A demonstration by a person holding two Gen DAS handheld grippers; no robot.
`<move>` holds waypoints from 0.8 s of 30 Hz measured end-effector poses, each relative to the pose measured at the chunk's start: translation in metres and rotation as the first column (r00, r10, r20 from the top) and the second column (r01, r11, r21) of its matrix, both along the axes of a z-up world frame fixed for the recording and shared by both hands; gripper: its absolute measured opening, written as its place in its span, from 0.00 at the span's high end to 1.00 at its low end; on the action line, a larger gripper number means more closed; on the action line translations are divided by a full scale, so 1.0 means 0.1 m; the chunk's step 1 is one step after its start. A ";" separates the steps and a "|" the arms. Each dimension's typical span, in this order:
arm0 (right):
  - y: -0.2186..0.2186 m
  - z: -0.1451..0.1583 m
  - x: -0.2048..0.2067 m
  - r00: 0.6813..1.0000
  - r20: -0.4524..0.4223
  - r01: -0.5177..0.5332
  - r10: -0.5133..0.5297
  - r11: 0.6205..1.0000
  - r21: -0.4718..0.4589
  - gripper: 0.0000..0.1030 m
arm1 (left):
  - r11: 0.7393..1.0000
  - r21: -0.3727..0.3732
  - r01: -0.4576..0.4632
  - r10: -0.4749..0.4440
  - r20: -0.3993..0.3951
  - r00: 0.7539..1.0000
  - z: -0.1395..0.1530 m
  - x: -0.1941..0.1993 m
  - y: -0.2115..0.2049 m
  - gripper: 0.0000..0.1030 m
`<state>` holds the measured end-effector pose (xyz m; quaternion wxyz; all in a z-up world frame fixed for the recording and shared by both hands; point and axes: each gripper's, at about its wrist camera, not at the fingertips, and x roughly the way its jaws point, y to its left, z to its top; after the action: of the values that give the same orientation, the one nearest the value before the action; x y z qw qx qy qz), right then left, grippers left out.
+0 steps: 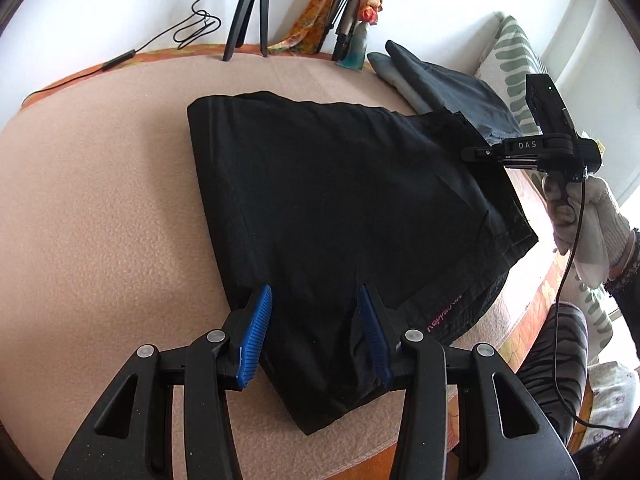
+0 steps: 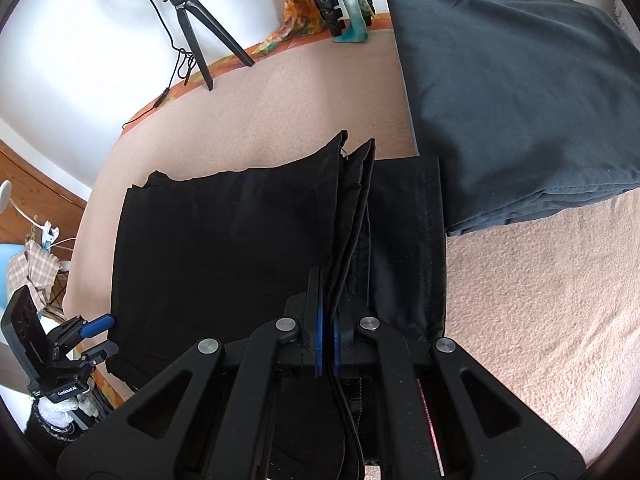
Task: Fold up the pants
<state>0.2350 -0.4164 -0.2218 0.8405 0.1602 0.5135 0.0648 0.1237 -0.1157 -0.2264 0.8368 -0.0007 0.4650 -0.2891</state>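
Black pants (image 1: 340, 200) lie folded on the beige blanket (image 1: 100, 208), with a pink logo near the hem. My left gripper (image 1: 316, 336) is open, its blue pads either side of the near edge of the pants. My right gripper (image 2: 328, 344) is shut on the black pants (image 2: 224, 248), pinching an upright fold of the hem layers between its blue pads. It shows in the left wrist view (image 1: 476, 155) at the pants' far right corner, held by a white-gloved hand. The left gripper shows in the right wrist view (image 2: 98, 336) at the pants' left edge.
A folded dark grey garment (image 2: 516, 108) lies on the blanket right beside the pants, touching their edge. Tripods (image 1: 248, 8), a cable and a doll (image 2: 352, 12) stand along the far edge by the white wall. A patterned cushion (image 1: 512, 64) sits at right.
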 end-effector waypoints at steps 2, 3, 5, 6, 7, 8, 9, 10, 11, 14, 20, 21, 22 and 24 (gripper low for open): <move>-0.02 -0.02 0.00 1.000 0.002 0.000 0.000 1.000 0.005 0.96 | 1.000 0.013 0.004 -0.004 0.004 1.000 -0.02 -0.01 -0.01 0.58; -0.02 -0.03 0.00 1.000 0.003 -0.002 0.002 1.000 -0.001 0.96 | 1.000 0.018 0.006 -0.006 0.004 1.000 -0.03 -0.01 -0.02 0.58; 0.00 -0.07 0.01 1.000 0.000 -0.008 0.008 0.999 -0.034 0.96 | 1.000 0.024 0.008 -0.008 0.005 1.000 -0.04 -0.01 -0.04 0.58; 0.02 -0.09 0.02 1.000 -0.007 -0.012 0.011 0.999 -0.052 0.96 | 1.000 0.022 0.005 -0.005 0.005 1.000 -0.04 -0.01 -0.03 0.58; 0.04 -0.10 0.03 1.000 -0.010 -0.016 0.016 0.998 -0.066 0.96 | 1.000 0.016 0.000 0.000 0.003 1.000 -0.03 -0.01 -0.02 0.58; 0.05 -0.10 0.04 1.000 -0.010 -0.019 0.018 0.997 -0.071 0.96 | 1.000 0.007 -0.007 0.007 -0.001 1.000 -0.02 0.00 0.00 0.58; 0.05 -0.09 0.03 1.000 -0.005 -0.023 0.022 0.998 -0.065 0.96 | 1.000 -0.005 -0.021 0.021 -0.005 1.000 0.00 0.00 0.02 0.58; 0.03 -0.06 0.02 1.000 0.000 -0.028 0.028 0.998 -0.054 0.96 | 0.999 -0.019 -0.039 0.039 -0.002 0.999 0.03 -0.01 0.07 0.58; 0.00 -0.02 -0.01 1.000 0.010 -0.022 0.022 0.999 -0.049 0.95 | 0.998 -0.031 -0.059 0.060 0.006 0.998 0.05 -0.02 0.12 0.58; -0.09 0.14 -0.13 0.998 0.044 0.039 -0.035 0.995 -0.096 0.78 | 0.988 -0.073 -0.134 0.135 0.002 0.991 0.09 -0.02 0.30 0.58; 0.08 0.50 -0.30 0.988 0.155 0.002 0.007 0.998 -0.056 0.78 | 0.972 -0.117 -0.205 0.197 -0.080 0.977 -0.01 0.01 0.42 0.58; 0.17 0.54 -0.31 0.986 0.165 -0.023 0.029 0.999 -0.040 0.78 | 0.970 -0.122 -0.210 0.200 -0.086 0.976 -0.02 0.00 0.42 0.58; 0.25 0.56 -0.30 0.984 0.170 -0.047 0.051 0.999 -0.027 0.77 | 0.968 -0.128 -0.216 0.205 -0.096 0.974 -0.04 -0.01 0.42 0.58; 0.49 0.59 -0.25 0.979 0.175 -0.107 0.108 0.994 -0.014 0.74 | 0.962 -0.145 -0.232 0.215 -0.123 0.969 -0.09 -0.01 0.44 0.58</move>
<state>0.2098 -0.3675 -0.1627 0.8781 0.1238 0.4457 0.1226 0.1224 -0.0714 -0.2350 0.8354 -0.1352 0.4815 -0.2281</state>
